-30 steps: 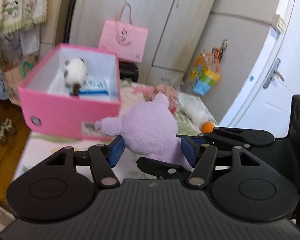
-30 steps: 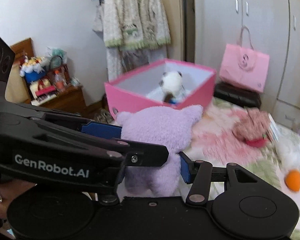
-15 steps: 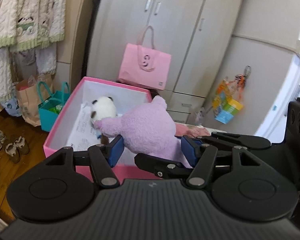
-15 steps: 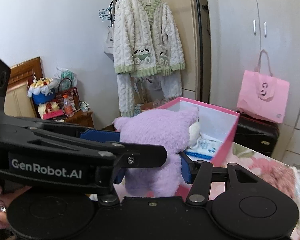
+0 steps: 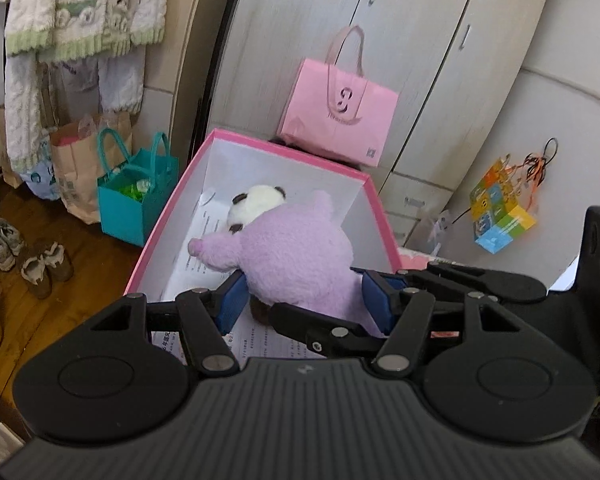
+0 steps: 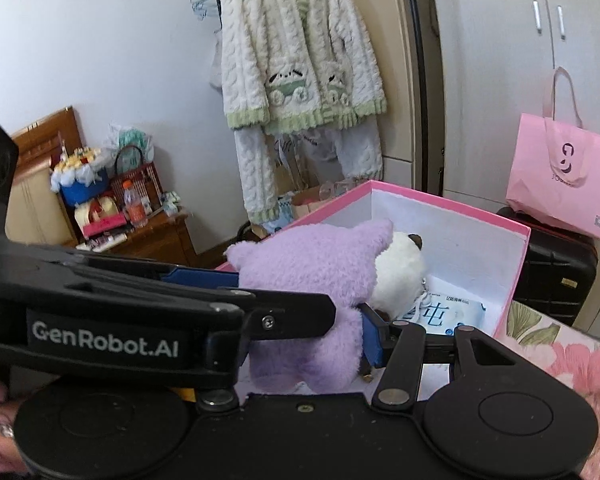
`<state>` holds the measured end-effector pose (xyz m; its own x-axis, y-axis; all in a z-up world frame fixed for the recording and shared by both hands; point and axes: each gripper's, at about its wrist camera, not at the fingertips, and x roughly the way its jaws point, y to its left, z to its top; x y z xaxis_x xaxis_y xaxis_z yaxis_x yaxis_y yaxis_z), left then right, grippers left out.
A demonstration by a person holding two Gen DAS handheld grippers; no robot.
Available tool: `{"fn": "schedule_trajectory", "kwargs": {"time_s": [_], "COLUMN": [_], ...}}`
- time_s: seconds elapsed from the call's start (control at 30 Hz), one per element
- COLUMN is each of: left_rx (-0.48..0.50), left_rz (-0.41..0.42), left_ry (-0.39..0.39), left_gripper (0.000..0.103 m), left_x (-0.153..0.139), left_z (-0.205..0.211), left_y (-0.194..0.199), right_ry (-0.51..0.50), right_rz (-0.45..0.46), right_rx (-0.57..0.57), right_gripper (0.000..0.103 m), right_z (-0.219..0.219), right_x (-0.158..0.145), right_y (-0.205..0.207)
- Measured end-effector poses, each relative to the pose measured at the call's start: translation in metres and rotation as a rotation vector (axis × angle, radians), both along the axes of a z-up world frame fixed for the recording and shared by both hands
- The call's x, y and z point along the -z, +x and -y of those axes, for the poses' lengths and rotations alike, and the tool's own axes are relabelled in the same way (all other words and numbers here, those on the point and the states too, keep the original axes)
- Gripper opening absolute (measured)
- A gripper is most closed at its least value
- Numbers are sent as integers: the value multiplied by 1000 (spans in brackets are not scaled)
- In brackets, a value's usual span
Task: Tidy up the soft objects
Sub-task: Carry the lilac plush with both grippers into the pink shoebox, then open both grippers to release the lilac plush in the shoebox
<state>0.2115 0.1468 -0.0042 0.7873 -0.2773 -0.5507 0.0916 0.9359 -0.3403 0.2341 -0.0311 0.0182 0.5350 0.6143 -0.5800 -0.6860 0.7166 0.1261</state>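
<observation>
A purple plush toy [image 5: 296, 256] is clamped between the blue pads of both grippers. My left gripper [image 5: 304, 300] and my right gripper [image 6: 300, 312] are each shut on its body and hold it over the open pink box [image 5: 260, 148]. In the right wrist view the purple plush [image 6: 316, 276] hangs above the box's near corner [image 6: 516, 264]. A white and brown plush [image 5: 256, 204] lies inside the box on printed papers, also seen in the right wrist view [image 6: 400, 272].
A pink paper bag [image 5: 340, 120] stands on a black suitcase [image 6: 552, 268] behind the box. A teal bag [image 5: 136, 196], a brown paper bag and shoes [image 5: 24, 256] sit on the wooden floor at left. A knitted cardigan [image 6: 300, 76] hangs on the wall.
Both grippers carried the purple plush up from the bed surface and forward, until it hangs over the inside of the pink box. The grip stayed shut throughout.
</observation>
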Motion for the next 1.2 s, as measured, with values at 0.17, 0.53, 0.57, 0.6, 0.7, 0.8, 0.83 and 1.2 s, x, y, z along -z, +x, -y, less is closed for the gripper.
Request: {"fn": "schedule_trajectory", "kwargs": {"time_s": [0.17, 0.53, 0.57, 0.6, 0.7, 0.8, 0.83, 1.2], "left_rx": [6, -20, -22, -23, -41, -41, -25, 49], "left_rz": [-58, -112, -111, -110, -91, -49, -34, 100], "left_ry": [9, 2, 3, 3, 41, 84, 81, 139], "left_gripper": [61, 61, 63, 65, 67, 71, 72, 73], "left_x": [10, 21, 21, 21, 19, 13, 10, -33], "left_z": [-4, -5, -4, -3, 1, 6, 6, 17], "left_y": [20, 35, 35, 35, 28, 15, 9, -54], "right_ry": [-56, -145, -147, -153, -165, -167, -172, -151], "right_rz": [-16, -45, -42, -36, -26, -23, -18, 40], "right_rx": [-51, -122, -120, -117, -98, -87, -72, -27], "right_gripper": [58, 61, 61, 62, 65, 67, 67, 67], "right_z": [-7, -15, -14, -13, -9, -2, 1, 38], "right_x": [9, 19, 20, 20, 19, 17, 16, -13], "right_y": [19, 38, 37, 36, 32, 29, 25, -22]}}
